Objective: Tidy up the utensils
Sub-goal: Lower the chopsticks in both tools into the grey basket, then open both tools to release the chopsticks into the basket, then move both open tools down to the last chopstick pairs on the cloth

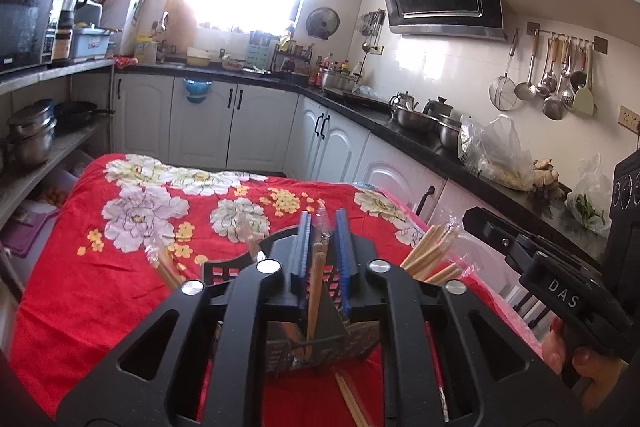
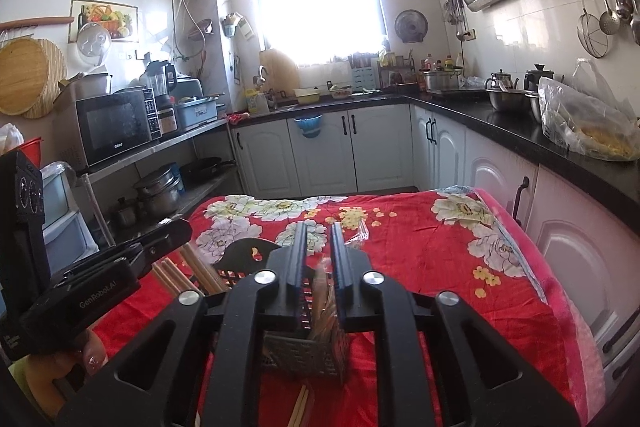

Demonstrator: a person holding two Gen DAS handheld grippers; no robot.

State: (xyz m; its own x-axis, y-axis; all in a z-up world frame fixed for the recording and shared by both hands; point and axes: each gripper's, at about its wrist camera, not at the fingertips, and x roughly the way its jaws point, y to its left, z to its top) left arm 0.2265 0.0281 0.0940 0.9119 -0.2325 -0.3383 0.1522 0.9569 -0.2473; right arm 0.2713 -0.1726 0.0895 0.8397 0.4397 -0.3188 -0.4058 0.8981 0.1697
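Note:
A black perforated utensil holder [image 1: 280,351] stands on the red floral cloth [image 1: 100,287], right under both grippers. My left gripper [image 1: 322,217] is open. A plastic-wrapped pair of wooden chopsticks [image 1: 318,291] stands between its blue pads, and its lower end is inside the holder. More wrapped chopsticks [image 1: 432,255] lean out of the holder's right compartment. My right gripper [image 2: 319,227] is also open above the holder [image 2: 296,351], with a blurred wrapped chopstick bundle [image 2: 326,307] between and below its pads. Loose chopsticks [image 2: 300,407] lie on the cloth in front.
The cloth-covered table [image 2: 460,247] fills the middle of a kitchen. White cabinets and a black counter [image 2: 520,135] run along the right and back. Open shelves with pots [image 2: 160,191] and a microwave [image 2: 112,127] stand on the left. A hand [image 1: 592,367] holds the right gripper's handle.

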